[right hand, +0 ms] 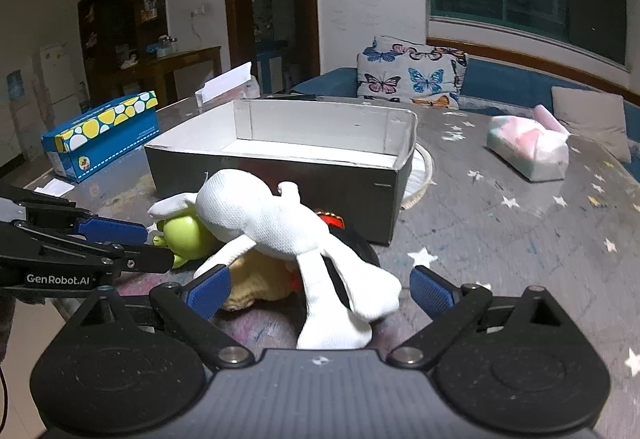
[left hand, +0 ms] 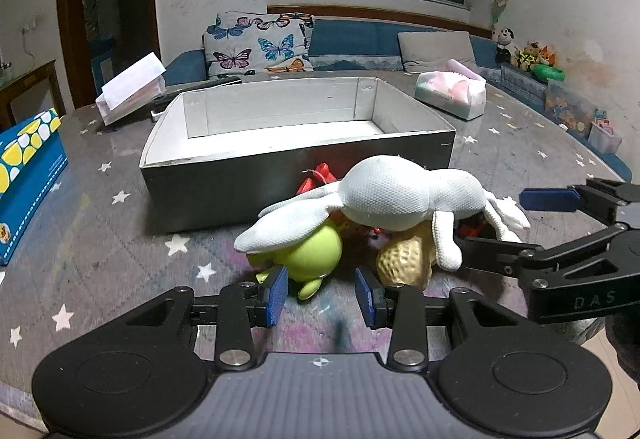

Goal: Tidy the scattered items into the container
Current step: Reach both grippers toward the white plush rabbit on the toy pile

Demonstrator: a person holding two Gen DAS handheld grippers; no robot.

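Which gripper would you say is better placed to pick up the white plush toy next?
Probably the right gripper: its open jaws already straddle a limb of the white plush toy. The left gripper is open in front of the green toy, below the plush.

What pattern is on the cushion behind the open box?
Colourful butterflies on a pale grey cushion, clearest in the left wrist view.

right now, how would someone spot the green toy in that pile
Find the big open box in the middle of the star-patterned table; a heap of toys lies against its near wall. The green toy sits at the heap's left end in the left wrist view, half under the white plush's ear. It is the only smooth, round, lime-coloured piece, beside the bumpy tan peanut.
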